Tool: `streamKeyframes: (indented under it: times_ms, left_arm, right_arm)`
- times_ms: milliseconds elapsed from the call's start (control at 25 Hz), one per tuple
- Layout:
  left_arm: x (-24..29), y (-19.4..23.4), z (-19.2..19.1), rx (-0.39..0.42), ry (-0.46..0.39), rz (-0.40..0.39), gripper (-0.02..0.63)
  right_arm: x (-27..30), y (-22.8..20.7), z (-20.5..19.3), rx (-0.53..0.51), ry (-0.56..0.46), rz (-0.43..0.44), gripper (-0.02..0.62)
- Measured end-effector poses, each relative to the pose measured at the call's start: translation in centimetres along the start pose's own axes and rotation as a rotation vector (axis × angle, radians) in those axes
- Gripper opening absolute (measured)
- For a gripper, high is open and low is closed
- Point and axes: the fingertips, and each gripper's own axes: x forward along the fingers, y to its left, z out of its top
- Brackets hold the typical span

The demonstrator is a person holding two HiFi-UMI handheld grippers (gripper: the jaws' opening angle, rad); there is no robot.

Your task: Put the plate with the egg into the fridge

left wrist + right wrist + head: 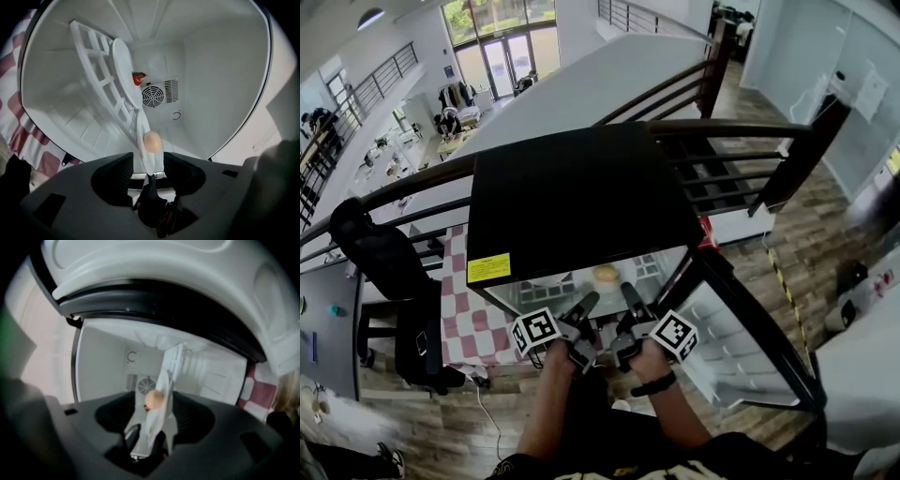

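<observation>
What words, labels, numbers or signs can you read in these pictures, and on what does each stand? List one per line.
Yellow label on the black top of the fridge: dark print, too small to read.
Marker cubes: black-and-white square patterns, no words.
C-shaped ring mark on the fridge's inner back wall: too unclear to call a letter.
No text here can actually be read.

No print can be read.
The yellow label (488, 268) on the fridge (581, 197) bears dark print too small to make out. The left gripper (587, 304) and the right gripper (628, 292) each carry a cube with black-and-white square markers, which are patterns, not letters. A small open ring (176, 115) on the fridge's back wall spells nothing legible.
</observation>
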Motion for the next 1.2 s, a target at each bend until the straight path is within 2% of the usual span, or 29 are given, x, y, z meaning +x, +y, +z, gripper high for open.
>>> streamKeyframes:
  times_ms: [280, 400, 480, 600, 680, 720, 840, 960, 1200]
  left_arm:
    - [-1.7, -0.3, -0.7, 0.175, -0.013, 0.038, 0.213]
    - [-2.4, -0.5, -1.0, 0.196, -0.031, 0.015, 0.213]
    - [-2.9, -0.6, -1.3, 0.226, -0.039, 0.01, 0.213]
    - [-3.5, -0.9, -1.8, 0.273, -0.039, 0.013, 0.212]
    - [-4.0, -0.8, -2.0, 0.352, -0.041, 0.047, 0.212]
    - [-4.2, -0.7, -2.0, 0.407, -0.045, 0.075, 0.212]
    - [-4.7, -0.4, -2.0, 0.547, -0.056, 0.133, 0.212]
    - [-4.7, -0.9, -2.4, 0.614, -0.061, 0.121, 0.212]
    - [-4.7, -2.1, -3.3, 0.819, -0.092, 0.124, 0.204]
  right_arm:
    - [-2.1, -1.2, -0.9, -0.103, 0.033, -0.047, 0.241]
    - [-2.9, -1.0, -1.3, -0.192, 0.058, -0.047, 0.239]
    - [-3.3, -1.0, -1.5, -0.295, 0.073, -0.053, 0.239]
    - [-4.2, -0.6, -0.9, -0.599, 0.06, -0.104, 0.239]
    - [-4.7, 0.0, -0.5, -0.782, 0.05, -0.122, 0.239]
    - [-4.9, 0.2, -0.5, -0.838, 0.051, -0.123, 0.239]
    - [-5.2, 0.4, -0.9, -0.934, 0.074, -0.113, 0.239]
    - [-5.5, 0.4, -1.8, -1.02, 0.116, -0.102, 0.239]
    - [-5.7, 0.9, -2.6, -1.123, 0.143, -0.093, 0.236]
